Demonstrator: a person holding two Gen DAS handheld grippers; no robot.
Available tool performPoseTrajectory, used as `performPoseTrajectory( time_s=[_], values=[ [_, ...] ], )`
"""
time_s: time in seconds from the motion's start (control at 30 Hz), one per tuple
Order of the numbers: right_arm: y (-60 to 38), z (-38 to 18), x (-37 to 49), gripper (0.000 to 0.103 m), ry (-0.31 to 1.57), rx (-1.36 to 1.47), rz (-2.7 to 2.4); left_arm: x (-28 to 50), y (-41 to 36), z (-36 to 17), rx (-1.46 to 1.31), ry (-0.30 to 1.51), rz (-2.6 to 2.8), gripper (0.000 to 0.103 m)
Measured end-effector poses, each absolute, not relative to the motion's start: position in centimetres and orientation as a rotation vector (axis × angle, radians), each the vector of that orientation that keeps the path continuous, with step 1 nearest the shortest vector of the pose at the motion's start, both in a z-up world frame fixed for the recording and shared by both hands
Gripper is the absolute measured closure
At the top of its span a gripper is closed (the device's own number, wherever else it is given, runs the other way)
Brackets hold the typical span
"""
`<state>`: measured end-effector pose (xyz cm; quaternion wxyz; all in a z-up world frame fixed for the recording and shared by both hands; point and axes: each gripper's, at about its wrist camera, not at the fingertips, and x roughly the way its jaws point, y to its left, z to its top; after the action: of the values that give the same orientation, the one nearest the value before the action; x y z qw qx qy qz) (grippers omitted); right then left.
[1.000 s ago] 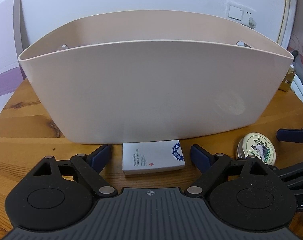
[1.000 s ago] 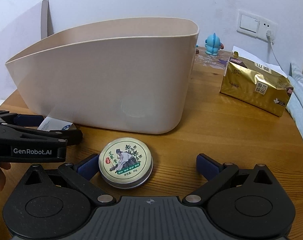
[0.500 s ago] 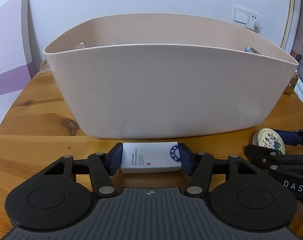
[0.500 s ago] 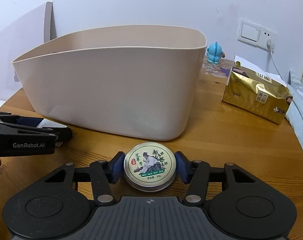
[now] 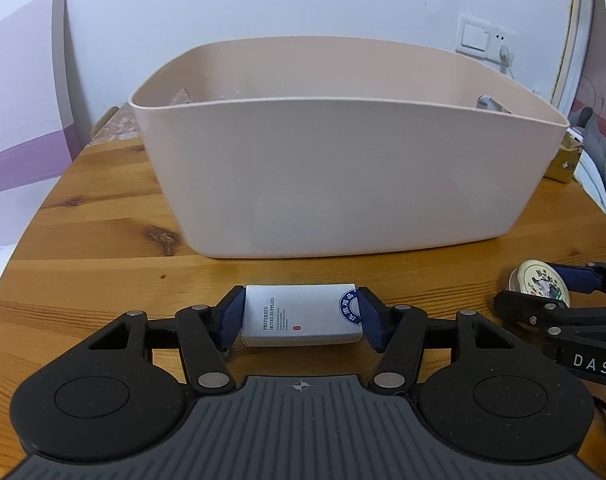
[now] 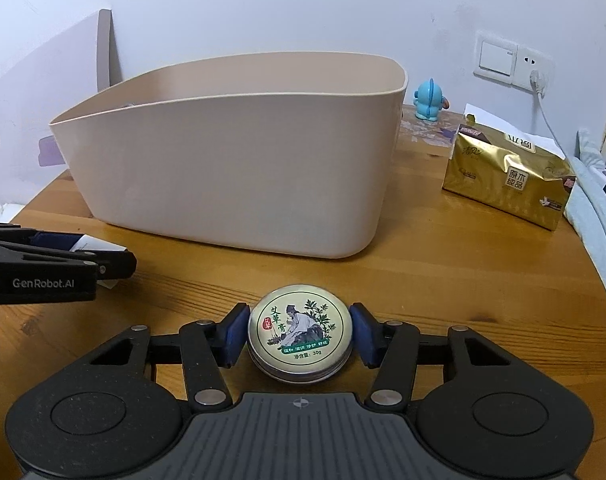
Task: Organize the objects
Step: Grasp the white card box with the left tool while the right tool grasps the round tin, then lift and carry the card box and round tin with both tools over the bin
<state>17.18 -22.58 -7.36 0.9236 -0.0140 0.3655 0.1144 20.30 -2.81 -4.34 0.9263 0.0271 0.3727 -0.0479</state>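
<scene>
A beige plastic tub (image 5: 343, 184) stands on the round wooden table (image 5: 83, 280); it also shows in the right wrist view (image 6: 239, 168). My left gripper (image 5: 299, 320) is shut on a small white box with blue print (image 5: 303, 316), held just in front of the tub. My right gripper (image 6: 299, 336) is shut on a round tin with a green plant picture (image 6: 299, 332), also in front of the tub. The tin (image 5: 539, 284) and the right gripper show at the right of the left wrist view. The left gripper (image 6: 83, 256) shows at the left of the right wrist view.
A gold tissue pack (image 6: 507, 176) lies at the right of the table. A small blue figurine (image 6: 429, 100) stands behind the tub near the wall. A wall switch and socket (image 6: 511, 60) with a plugged cable are at the back right. A white and purple board (image 5: 23, 112) leans at the left.
Both grippers closed, the left on the white box and the right on the tin. Both then rose and drew back from the tub with their objects.
</scene>
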Motion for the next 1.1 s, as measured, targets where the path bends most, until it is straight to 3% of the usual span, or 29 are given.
performPoseTrajectory(
  time_s=[1.1],
  values=[
    [-23.6, 2.3, 13.7, 0.051, 0.481, 0.021, 0.224, 17.2, -1.5, 5.0, 0.088, 0.543, -0.108, 0.043]
  ],
)
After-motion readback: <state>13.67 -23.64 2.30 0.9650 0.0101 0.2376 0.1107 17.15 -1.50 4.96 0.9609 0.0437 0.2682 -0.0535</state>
